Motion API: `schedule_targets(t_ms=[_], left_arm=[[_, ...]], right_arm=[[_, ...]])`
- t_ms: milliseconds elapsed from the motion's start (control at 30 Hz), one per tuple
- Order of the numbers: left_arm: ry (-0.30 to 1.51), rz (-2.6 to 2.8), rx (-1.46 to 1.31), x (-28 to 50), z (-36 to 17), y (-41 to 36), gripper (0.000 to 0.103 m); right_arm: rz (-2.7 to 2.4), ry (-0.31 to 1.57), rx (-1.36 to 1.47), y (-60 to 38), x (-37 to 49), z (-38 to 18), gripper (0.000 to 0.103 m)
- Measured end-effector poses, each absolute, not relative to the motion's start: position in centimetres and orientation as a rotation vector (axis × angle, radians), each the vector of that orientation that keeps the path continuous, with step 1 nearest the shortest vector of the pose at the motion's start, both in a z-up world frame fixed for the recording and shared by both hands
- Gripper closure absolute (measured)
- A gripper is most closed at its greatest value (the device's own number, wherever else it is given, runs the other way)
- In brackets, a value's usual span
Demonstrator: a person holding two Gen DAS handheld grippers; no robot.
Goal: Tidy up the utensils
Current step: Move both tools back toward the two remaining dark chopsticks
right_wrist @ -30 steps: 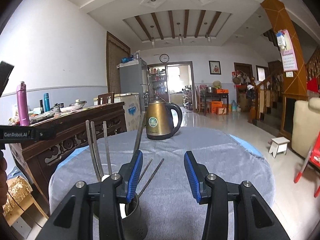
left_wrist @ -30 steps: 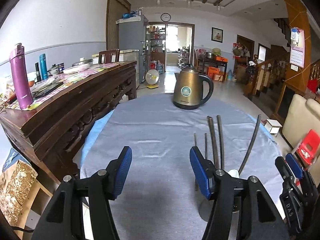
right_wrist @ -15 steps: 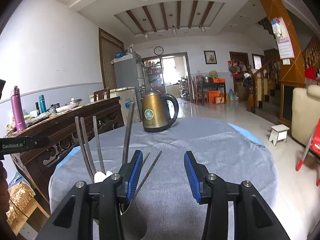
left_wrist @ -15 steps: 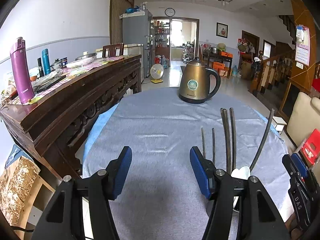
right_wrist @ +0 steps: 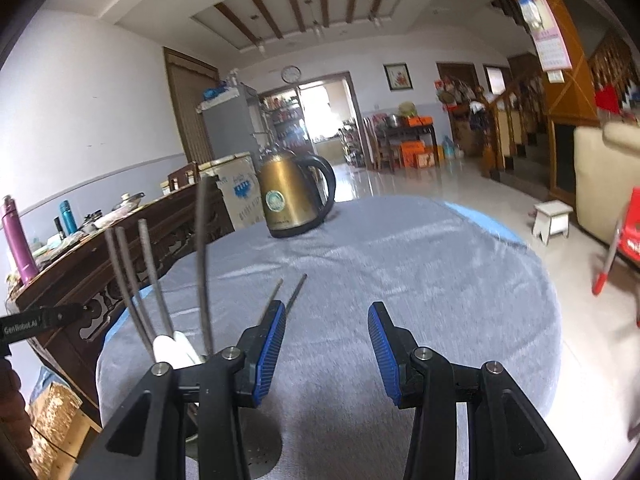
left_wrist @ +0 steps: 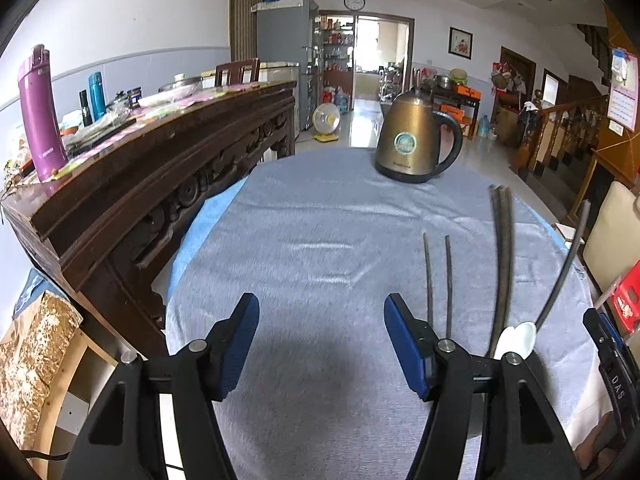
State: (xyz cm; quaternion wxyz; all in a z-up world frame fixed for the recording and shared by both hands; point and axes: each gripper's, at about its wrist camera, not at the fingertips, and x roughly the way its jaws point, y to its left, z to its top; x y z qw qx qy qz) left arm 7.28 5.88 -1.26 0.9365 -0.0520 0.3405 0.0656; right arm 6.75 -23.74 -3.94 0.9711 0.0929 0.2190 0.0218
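Both claws have dipped toward the grey tablecloth (left_wrist: 320, 240), the left gripper (left_wrist: 320, 344) opening wider and the right gripper (right_wrist: 326, 348) parted, each empty, nearing the two loose chopsticks (left_wrist: 438, 280) beside the utensil holder (right_wrist: 256, 452), so pickup looks imminent.

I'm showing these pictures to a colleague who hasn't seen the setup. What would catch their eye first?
Probably the gold kettle standing at the far side of the grey-covered round table. Next, the dark chopsticks and a white spoon sticking up out of a metal holder near the front edge. Two chopsticks lie flat on the cloth beside it.
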Motion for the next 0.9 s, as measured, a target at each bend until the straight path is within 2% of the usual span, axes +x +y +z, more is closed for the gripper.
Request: schedule_targets(t_ms=[667, 900], left_arm=[[0.891, 0.146, -0.069, 14.5, -8.8, 7.1, 0.037], [0.933, 0.153, -0.053, 15.5, -10.7, 7.5, 0.037]], right_arm=[[0.022, 0.726, 0.378, -29.0, 15.2, -9.1, 0.057], [0.046, 0.765, 0.39, -28.9, 18.0, -9.8, 0.057]])
